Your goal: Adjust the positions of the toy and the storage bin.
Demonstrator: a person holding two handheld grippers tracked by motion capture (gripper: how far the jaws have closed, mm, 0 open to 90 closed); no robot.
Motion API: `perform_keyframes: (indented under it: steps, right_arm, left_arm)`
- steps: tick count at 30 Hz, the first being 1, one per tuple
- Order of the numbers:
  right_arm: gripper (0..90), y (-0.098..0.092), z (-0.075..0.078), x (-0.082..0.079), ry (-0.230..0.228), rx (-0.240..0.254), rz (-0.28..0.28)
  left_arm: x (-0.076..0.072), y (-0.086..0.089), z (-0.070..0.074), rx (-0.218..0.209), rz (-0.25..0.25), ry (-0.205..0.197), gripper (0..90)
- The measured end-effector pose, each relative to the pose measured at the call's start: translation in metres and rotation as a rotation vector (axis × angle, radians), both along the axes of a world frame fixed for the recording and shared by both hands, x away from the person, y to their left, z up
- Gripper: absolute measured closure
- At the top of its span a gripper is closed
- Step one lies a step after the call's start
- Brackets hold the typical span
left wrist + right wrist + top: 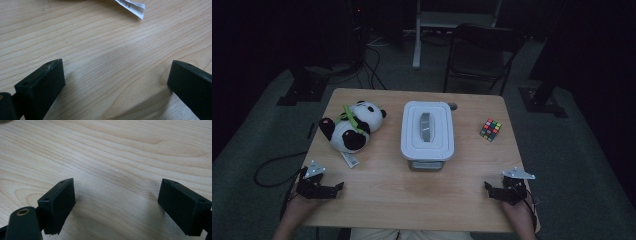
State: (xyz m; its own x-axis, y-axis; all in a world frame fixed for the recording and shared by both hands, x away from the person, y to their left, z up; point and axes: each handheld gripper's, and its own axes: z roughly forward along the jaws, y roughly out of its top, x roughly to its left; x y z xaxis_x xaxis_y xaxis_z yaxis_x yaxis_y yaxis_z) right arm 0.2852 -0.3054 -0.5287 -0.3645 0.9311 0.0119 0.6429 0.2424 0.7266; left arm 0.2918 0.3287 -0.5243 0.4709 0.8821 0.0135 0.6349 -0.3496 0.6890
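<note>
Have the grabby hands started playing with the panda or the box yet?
Nothing looks done yet. The panda toy lies on its side at the table's left, the white box sits lidded in the middle, and the puzzle cube rests at the right, all untouched. The left gripper and right gripper rest near the table's near edge, jaws wide open and empty. All the handling is left.

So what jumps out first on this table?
Probably the plush panda lying at the table's left, then the white lidded box in the middle. A colourful puzzle cube sits off to the right, and both tongs rest open near the front edge, left and right.
</note>
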Motion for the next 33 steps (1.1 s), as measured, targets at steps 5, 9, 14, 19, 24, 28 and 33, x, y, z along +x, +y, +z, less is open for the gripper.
perform_keyframes:
  steps: [5, 9, 14, 19, 24, 28, 33]
  right_arm:
    - [13.7, 0.001, 0.000, 0.000, 0.000, 0.000, -0.012]
    - [13.6, 0.002, 0.001, 0.000, 0.006, -0.003, -0.025]
    - [14.9, 0.001, 0.004, 0.010, 0.032, 0.025, -0.034]
    - [14.9, 0.002, 0.007, 0.020, 0.020, 0.058, -0.063]
    - [14.8, 0.007, 0.013, 0.037, -0.005, 0.050, -0.109]
    - [12.9, 0.010, 0.020, 0.054, -0.029, 0.053, -0.159]
    - [13.9, 0.017, 0.029, 0.081, -0.069, 0.040, -0.220]
  left_arm:
    - [0.000, 0.000, 0.000, 0.000, 0.000, 0.001, 1.7]
    - [0.000, 0.000, 0.000, 0.000, 0.000, 0.001, 1.7]
    - [0.000, 0.000, 0.000, 0.000, 0.000, 0.001, 1.7]
    - [0.000, 0.000, 0.000, -0.001, 0.001, 0.000, 1.7]
    - [0.000, 0.000, 0.000, 0.000, 0.001, 0.001, 1.8]
    - [0.000, 0.000, 0.000, 0.000, 0.001, 0.003, 1.7]
    - [0.000, 0.000, 0.000, -0.002, 0.002, 0.001, 1.7]
